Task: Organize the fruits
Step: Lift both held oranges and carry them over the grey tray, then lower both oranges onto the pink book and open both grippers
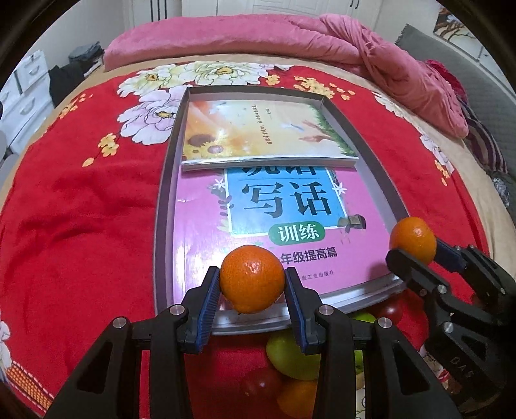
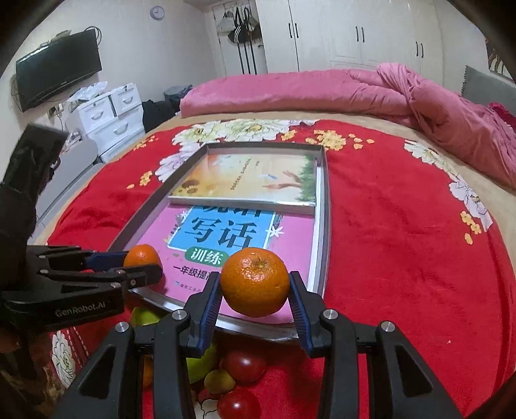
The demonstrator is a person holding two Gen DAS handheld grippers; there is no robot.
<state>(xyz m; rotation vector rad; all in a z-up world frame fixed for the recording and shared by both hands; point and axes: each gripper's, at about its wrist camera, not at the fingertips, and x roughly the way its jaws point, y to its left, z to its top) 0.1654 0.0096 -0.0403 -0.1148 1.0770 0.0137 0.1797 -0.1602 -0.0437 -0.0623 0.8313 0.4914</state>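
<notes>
Two oranges, one (image 1: 252,278) clamped between left fingers (image 1: 209,296), the other (image 2: 254,282) between right fingers (image 2: 298,296).

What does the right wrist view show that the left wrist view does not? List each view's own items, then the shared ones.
Right wrist only: the TV on the wall, the clock, the wardrobe.
Left wrist only: striped fabric at the bed's right edge.
Both: the tray holding two books, the pink quilt, loose fruit below, the left claw shut on one orange, the right claw shut on the other orange.

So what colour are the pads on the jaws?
Blue pads, clearest in the left wrist view.
</notes>
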